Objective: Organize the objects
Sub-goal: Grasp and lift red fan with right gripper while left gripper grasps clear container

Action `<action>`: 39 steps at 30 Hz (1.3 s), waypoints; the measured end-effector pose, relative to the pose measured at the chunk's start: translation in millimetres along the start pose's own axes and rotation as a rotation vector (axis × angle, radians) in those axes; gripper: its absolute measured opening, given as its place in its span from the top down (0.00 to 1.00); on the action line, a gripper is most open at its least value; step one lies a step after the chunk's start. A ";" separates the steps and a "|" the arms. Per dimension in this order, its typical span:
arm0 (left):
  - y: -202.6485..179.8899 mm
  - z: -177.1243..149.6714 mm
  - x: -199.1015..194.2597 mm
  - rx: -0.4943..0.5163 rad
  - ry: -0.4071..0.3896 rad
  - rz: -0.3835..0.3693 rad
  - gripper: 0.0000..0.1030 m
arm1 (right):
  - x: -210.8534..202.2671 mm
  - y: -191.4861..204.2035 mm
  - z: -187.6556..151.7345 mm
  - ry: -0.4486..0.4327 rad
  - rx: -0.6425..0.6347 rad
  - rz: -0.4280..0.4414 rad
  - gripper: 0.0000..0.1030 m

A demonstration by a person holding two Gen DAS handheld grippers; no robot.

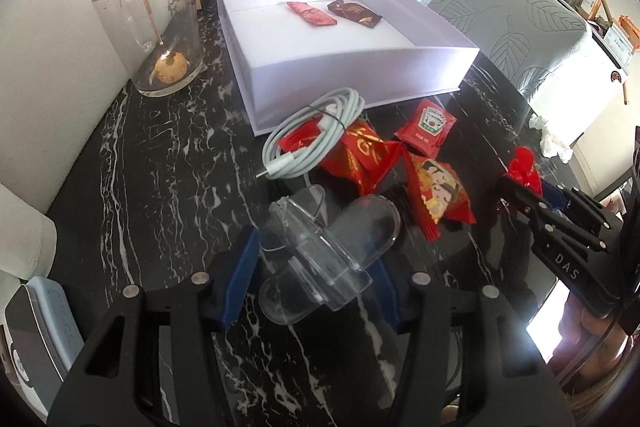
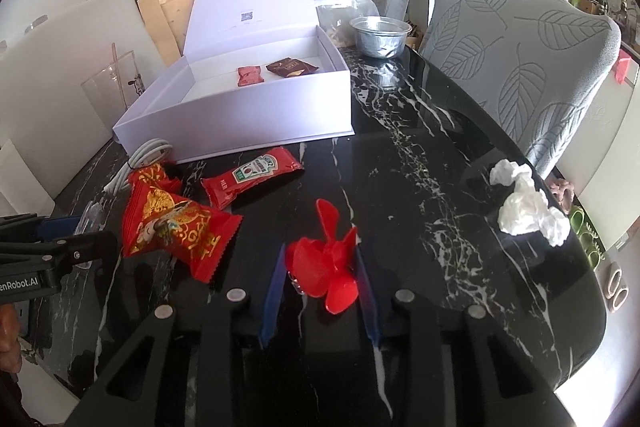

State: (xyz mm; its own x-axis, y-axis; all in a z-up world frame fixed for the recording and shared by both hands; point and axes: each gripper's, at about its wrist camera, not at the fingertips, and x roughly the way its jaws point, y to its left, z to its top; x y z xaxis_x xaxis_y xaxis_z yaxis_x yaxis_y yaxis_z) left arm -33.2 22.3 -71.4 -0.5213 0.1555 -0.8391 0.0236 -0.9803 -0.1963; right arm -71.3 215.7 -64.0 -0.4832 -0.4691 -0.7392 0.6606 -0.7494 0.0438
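Note:
In the left wrist view my left gripper [image 1: 316, 275] is shut on a clear plastic case [image 1: 332, 247], which sits tilted between the blue pads [image 1: 242, 279] just above the black marble table [image 1: 160, 187]. My right gripper [image 2: 320, 283] is shut on a red plastic propeller [image 2: 324, 267] low over the table. A coiled white cable [image 1: 312, 131], two red snack packets [image 1: 360, 151] [image 1: 436, 195] and a ketchup sachet [image 1: 426, 123] lie before the open white box [image 1: 360, 67]. Two small packets [image 1: 312, 13] [image 1: 354, 14] lie inside it.
A glass beaker [image 1: 160, 39] with a spoon and a cookie stands left of the box. A foil bowl [image 2: 380, 35] sits behind the box. Crumpled white tissue [image 2: 524, 203] lies near the table's right edge, beside a leaf-patterned chair [image 2: 520, 59].

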 end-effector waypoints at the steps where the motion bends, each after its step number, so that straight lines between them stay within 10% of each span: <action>1: -0.1 -1.4 -1.3 0.000 -0.001 -0.004 0.49 | -1.9 0.8 -1.8 0.002 0.001 0.001 0.67; 39: -11.9 6.6 -66.9 0.062 -0.119 -0.005 0.49 | -68.2 42.2 2.1 -0.078 -0.103 0.094 0.68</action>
State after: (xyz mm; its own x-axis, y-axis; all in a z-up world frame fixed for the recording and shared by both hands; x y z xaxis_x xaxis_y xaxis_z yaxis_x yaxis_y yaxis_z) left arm -4.3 22.7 -9.5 -0.6191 0.1484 -0.7712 -0.0300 -0.9857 -0.1656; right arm -11.7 215.1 -10.3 -0.4572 -0.5724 -0.6806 0.7583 -0.6508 0.0379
